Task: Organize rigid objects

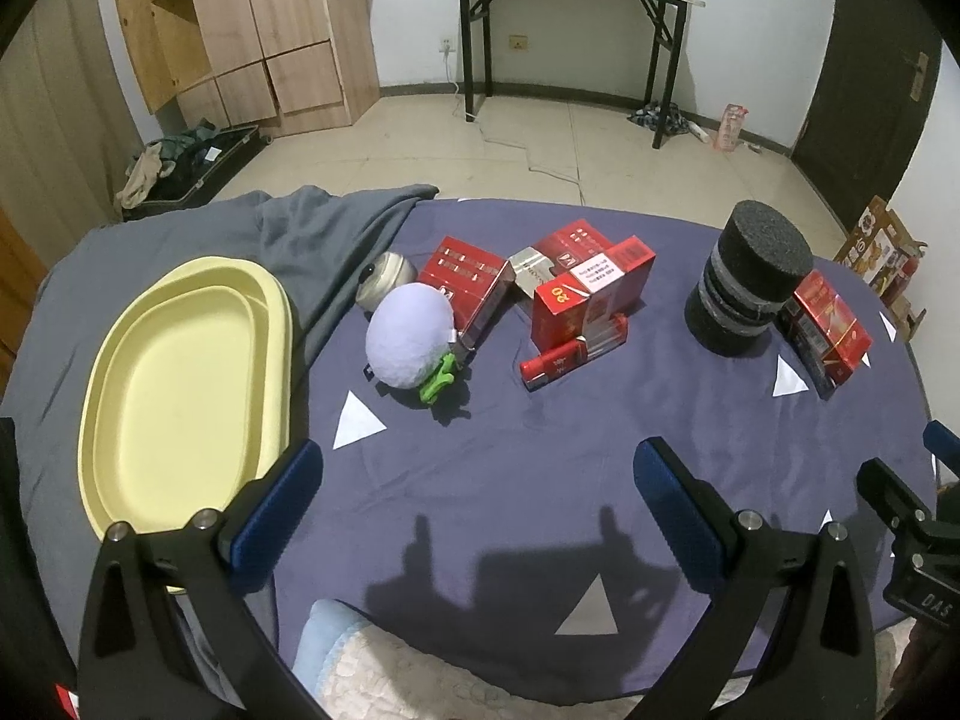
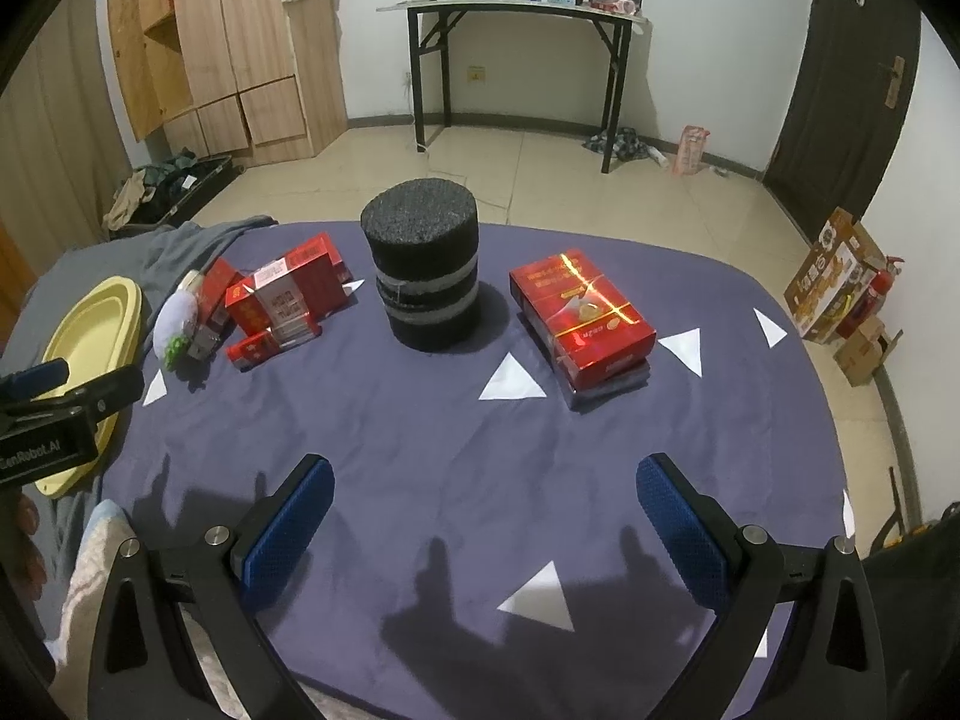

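Note:
A yellow oval tray (image 1: 180, 384) lies at the left on a grey cloth; it also shows in the right wrist view (image 2: 90, 324). Several red boxes (image 1: 591, 294) cluster mid-table beside a lilac plush ball (image 1: 408, 336) and a small pale jar (image 1: 387, 276). A black foam cylinder (image 1: 744, 282) stands to the right, centred in the right view (image 2: 429, 276). A flat red box (image 2: 582, 318) lies right of it. My left gripper (image 1: 477, 474) is open and empty over the blue cloth. My right gripper (image 2: 483, 492) is open and empty, well short of the cylinder.
The table wears a dark blue cloth with white triangles (image 2: 510, 381). A grey blanket (image 1: 312, 228) covers its left side. The left gripper's body (image 2: 54, 420) enters the right view at the left edge. Beyond are a wooden cabinet (image 1: 252, 30) and a black folding table (image 1: 570, 30).

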`<state>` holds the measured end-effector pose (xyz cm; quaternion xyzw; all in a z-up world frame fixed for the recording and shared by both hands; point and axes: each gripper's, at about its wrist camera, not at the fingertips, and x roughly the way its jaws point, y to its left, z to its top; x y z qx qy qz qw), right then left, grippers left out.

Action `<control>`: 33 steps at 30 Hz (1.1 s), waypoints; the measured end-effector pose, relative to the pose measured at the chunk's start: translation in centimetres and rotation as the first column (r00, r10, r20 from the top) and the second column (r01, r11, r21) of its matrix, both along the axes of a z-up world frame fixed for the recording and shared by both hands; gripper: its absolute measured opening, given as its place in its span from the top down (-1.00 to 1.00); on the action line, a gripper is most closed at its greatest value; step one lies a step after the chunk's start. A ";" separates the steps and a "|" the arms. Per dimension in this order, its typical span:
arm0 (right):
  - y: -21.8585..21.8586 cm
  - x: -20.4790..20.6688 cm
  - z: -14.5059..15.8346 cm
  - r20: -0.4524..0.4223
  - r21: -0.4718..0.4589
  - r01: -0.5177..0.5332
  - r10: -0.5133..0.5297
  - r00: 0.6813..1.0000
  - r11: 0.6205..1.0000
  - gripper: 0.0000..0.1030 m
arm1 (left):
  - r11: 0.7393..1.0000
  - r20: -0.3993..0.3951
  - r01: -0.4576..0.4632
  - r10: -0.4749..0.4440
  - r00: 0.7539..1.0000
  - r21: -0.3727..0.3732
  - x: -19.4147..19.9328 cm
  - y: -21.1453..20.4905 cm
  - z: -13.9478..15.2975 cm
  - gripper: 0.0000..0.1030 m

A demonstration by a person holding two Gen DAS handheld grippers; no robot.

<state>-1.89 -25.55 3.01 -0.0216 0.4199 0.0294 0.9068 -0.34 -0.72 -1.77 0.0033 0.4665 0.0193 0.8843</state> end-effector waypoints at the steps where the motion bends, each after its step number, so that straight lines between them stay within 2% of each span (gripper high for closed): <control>1: 0.0 0.0 0.0 0.000 -0.002 0.001 -0.001 1.000 1.000 -0.99 | 1.000 0.001 0.000 0.000 1.000 -0.002 0.0 0.0 0.0 -1.00; 14: 0.2 -0.1 0.3 0.012 -0.011 0.004 -0.003 1.000 1.000 -0.99 | 1.000 -0.017 0.014 -0.013 1.000 0.012 0.1 -0.3 -0.2 -1.00; 20: 0.0 -0.3 0.5 0.019 -0.011 0.012 -0.012 1.000 1.000 -0.99 | 1.000 -0.010 0.026 -0.026 1.000 -0.017 0.0 -0.1 -0.2 -1.00; 33: -0.7 -0.5 1.4 0.034 0.001 0.024 -0.025 0.999 1.000 -0.99 | 0.997 -0.056 0.036 -0.039 0.998 -0.061 0.1 -0.1 -0.9 -1.00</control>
